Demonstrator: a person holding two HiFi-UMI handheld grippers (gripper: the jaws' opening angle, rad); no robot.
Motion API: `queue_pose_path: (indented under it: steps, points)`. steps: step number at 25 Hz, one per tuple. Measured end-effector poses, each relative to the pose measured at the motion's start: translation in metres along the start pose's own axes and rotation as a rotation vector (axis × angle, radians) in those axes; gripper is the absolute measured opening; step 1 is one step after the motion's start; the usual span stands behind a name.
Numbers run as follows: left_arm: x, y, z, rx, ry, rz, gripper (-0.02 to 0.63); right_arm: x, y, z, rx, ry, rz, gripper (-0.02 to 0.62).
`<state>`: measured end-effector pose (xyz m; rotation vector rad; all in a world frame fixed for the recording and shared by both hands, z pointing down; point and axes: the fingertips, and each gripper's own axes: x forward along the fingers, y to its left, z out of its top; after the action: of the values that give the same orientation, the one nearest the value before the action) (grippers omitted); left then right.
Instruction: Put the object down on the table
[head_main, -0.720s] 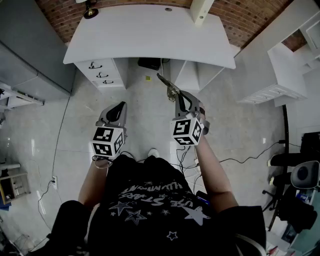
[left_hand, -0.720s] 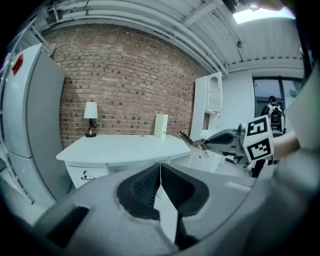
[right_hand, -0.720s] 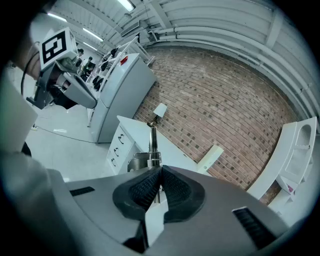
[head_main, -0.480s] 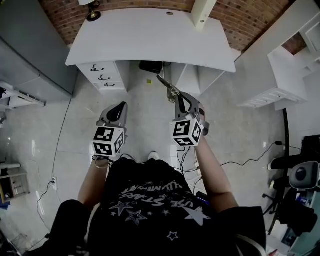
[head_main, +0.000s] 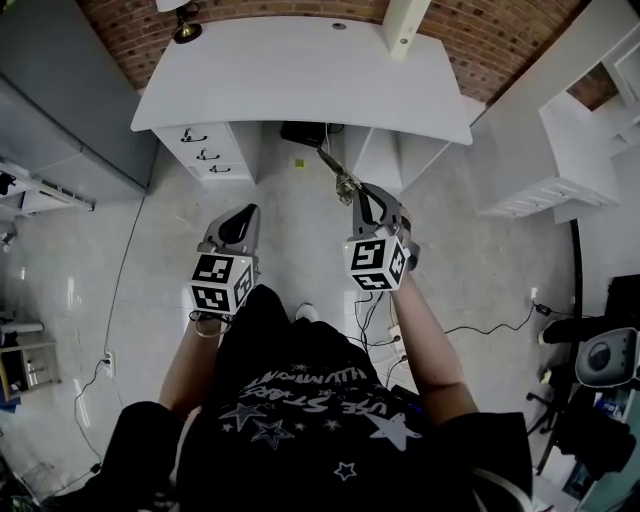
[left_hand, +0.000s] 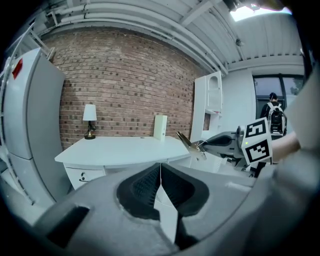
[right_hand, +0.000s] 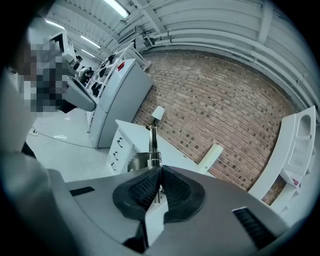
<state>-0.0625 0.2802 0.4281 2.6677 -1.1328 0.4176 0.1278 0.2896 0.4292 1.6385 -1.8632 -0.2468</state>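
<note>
In the head view my right gripper (head_main: 361, 196) is shut on a slim metal tool (head_main: 339, 177) with a spring, which sticks out forward and to the left above the floor. In the right gripper view the tool (right_hand: 151, 145) stands pinched between the black pads of the right gripper (right_hand: 160, 182). The white table (head_main: 300, 80) stands ahead, and both grippers hang short of its front edge. My left gripper (head_main: 240, 216) is shut with nothing in it. From the left gripper (left_hand: 160, 170) view I see the table (left_hand: 125, 149) and the held tool (left_hand: 192, 143).
A small lamp (head_main: 183, 28) stands at the table's back left corner and a white upright block (head_main: 400, 25) at its back right. Drawers (head_main: 200, 150) sit under the left side. A grey cabinet (head_main: 60, 100) is to the left, white shelves (head_main: 560, 150) to the right, and cables (head_main: 480, 315) on the floor.
The table has slid slightly lower in the head view. Both grippers have edged up a little in the frame. The right gripper still holds the tool.
</note>
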Motion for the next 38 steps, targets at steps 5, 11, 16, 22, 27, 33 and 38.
queue_pose_path:
  steps: [5,11,16,22,27,33,38]
  points:
    - [0.004,0.004,0.001,0.011,0.000,-0.007,0.021,0.007,-0.005,-0.002,-0.025,0.015,-0.018,0.014]
    - [0.029,0.033,0.001,-0.015,-0.005,-0.004,0.021,0.041,-0.006,-0.002,-0.069,0.040,-0.011,0.014]
    - [0.067,0.069,0.010,-0.015,-0.005,-0.026,0.021,0.088,-0.015,0.007,-0.100,0.066,-0.021,0.014]
    - [0.122,0.136,0.024,-0.032,0.000,-0.031,0.021,0.165,-0.022,0.026,-0.175,0.097,-0.030,0.014]
    - [0.169,0.186,0.044,-0.049,0.013,-0.058,0.021,0.227,-0.031,0.043,-0.171,0.134,-0.030,0.014]
    - [0.209,0.239,0.066,-0.043,0.019,-0.093,0.021,0.293,-0.041,0.074,-0.135,0.147,-0.054,0.014]
    - [0.229,0.279,0.087,-0.027,0.010,-0.111,0.021,0.336,-0.049,0.102,-0.121,0.139,-0.076,0.014]
